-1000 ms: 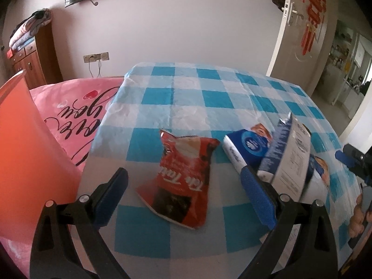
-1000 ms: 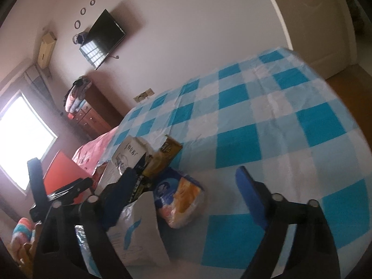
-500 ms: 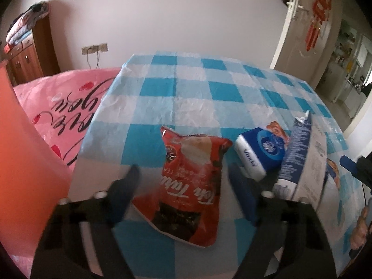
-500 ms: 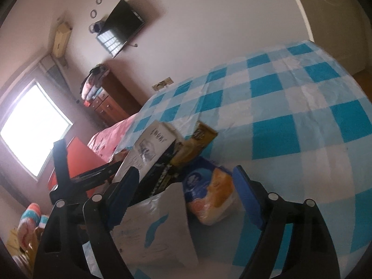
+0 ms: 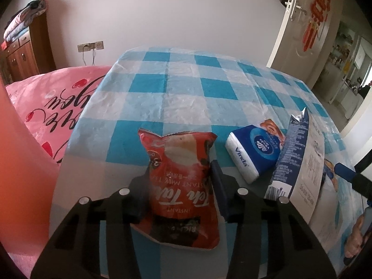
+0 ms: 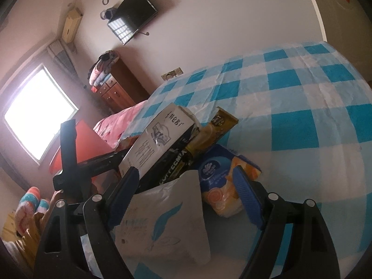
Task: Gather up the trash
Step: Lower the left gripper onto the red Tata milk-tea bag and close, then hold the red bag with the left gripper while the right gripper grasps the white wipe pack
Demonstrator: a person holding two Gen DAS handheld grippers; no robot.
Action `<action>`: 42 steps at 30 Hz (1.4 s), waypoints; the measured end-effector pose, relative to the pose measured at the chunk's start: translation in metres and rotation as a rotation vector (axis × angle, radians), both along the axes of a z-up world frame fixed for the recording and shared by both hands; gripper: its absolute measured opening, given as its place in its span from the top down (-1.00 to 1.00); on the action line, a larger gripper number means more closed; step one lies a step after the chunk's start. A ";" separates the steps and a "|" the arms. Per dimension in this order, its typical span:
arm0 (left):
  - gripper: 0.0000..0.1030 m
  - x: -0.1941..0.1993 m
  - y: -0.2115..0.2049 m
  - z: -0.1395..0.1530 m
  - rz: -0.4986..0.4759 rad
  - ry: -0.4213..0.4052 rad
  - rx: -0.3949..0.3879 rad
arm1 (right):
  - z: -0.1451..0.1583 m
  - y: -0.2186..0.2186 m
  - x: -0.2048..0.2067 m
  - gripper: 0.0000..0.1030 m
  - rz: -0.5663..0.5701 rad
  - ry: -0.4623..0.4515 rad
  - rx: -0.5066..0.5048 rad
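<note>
In the left wrist view my left gripper (image 5: 179, 183) has closed around a red instant milk tea packet (image 5: 181, 176) lying on the blue checked tablecloth (image 5: 186, 88); its fingers press both sides of the packet. Right of it lie a blue Vinda tissue pack (image 5: 251, 151) and a tall blue-and-white carton (image 5: 297, 160). In the right wrist view my right gripper (image 6: 186, 183) is open, its fingers either side of a white pouch with a blue feather (image 6: 167, 220). Behind the pouch are the carton (image 6: 158, 139), a black-and-gold coffee sachet (image 6: 197, 148) and the tissue pack (image 6: 220, 176).
An orange bin wall (image 5: 21, 158) stands at the left beside the table, over a pink bedcover (image 5: 53, 102). A wooden dresser (image 5: 25, 46) and wall TV (image 6: 132, 16) are at the back. A door (image 5: 302, 23) stands open at the right.
My left gripper moved forward over the red packet and closed its fingers onto it. My right gripper came nearer to the pile, bringing the white pouch between its open fingers.
</note>
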State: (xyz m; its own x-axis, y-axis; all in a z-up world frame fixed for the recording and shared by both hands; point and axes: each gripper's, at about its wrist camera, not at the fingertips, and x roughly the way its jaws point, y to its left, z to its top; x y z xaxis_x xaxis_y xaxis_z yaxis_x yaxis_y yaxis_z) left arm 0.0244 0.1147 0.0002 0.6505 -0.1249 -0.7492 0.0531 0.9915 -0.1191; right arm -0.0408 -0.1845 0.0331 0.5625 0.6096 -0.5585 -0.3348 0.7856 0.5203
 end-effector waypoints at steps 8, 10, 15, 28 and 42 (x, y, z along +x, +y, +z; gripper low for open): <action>0.17 -0.019 -0.006 0.000 -0.025 0.011 -0.031 | 0.001 0.014 -0.010 -0.59 0.035 -0.009 -0.059; 0.18 -0.024 -0.007 0.000 -0.033 0.014 -0.033 | 0.000 0.018 -0.013 -0.59 0.041 -0.006 -0.082; 0.21 -0.038 -0.007 0.000 -0.039 0.021 -0.053 | -0.002 0.024 -0.027 -0.59 0.048 0.003 -0.152; 0.23 -0.066 0.007 -0.001 -0.047 0.017 -0.106 | -0.012 0.050 -0.070 -0.59 0.132 0.063 -0.205; 0.23 -0.087 0.042 -0.004 -0.013 0.001 -0.175 | 0.008 0.099 -0.137 -0.59 0.354 0.104 -0.134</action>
